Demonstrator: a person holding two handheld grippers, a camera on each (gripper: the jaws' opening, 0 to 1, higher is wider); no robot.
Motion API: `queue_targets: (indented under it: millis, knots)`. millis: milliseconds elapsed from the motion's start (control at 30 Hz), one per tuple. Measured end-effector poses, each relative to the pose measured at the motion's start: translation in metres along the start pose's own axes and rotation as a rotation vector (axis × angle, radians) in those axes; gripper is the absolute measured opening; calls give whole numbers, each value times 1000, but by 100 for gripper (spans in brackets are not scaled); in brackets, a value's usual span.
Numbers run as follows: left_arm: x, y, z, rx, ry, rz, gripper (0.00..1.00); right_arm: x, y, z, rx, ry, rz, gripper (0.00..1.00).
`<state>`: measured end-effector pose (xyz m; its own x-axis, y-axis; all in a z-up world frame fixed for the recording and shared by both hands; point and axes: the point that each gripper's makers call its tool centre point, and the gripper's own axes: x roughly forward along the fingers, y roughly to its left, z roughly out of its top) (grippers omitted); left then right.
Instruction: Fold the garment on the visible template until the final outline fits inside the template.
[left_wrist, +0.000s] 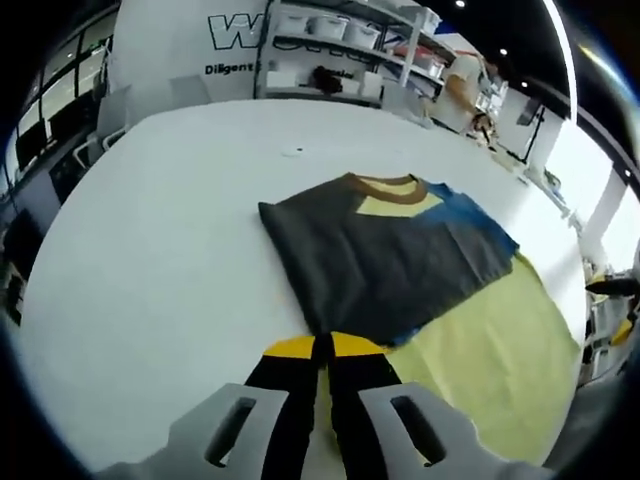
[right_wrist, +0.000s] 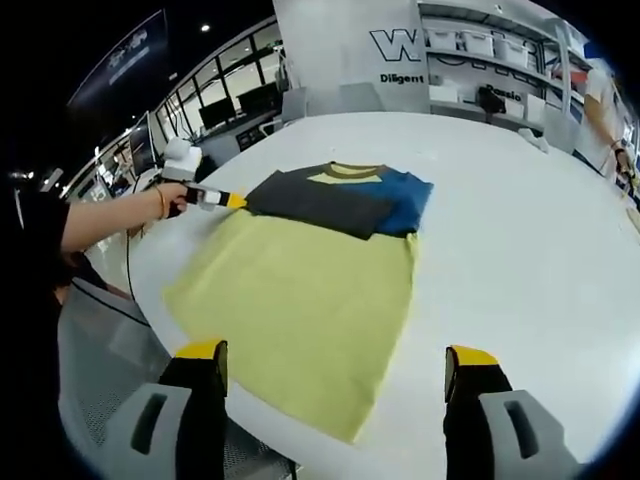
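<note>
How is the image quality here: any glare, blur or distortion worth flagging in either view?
Left gripper view: strong fisheye bending of the table, bright window glare at right, shirt sharp. Right gripper view: even light, table edge curved, shirt clear, shelves behind slightly washed out.

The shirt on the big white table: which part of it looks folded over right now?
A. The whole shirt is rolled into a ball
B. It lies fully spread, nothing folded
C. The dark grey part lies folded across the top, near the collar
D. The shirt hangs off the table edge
C: the dark grey part lies across the shirt's upper end below the brown collar, with the yellow body spread flat on the table.
</note>
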<state>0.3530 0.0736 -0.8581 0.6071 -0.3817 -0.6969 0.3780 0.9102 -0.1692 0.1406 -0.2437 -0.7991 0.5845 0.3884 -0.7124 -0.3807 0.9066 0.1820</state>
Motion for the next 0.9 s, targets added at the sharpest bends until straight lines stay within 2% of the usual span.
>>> queue_targets:
  millis: [67,333,667,767,867,900]
  knots:
    - [-3,7,-1,-15,3,12,1,0,0,0,0,1,0,88]
    - [-9,23,-2,25,5,27,1,2,3,1,-6,5,8,88]
    - [-10,27,-2,28,2,31,2,6,7,3,-6,6,19,88]
    - [-16,27,4,43,-40,35,7,6,9,5,-8,3,23,88]
    - [-27,22,4,20,-53,16,19,7,10,5,-12,5,24,87]
    - [-32,19,3,11,-52,2,20,8,12,4,-4,9,28,87]
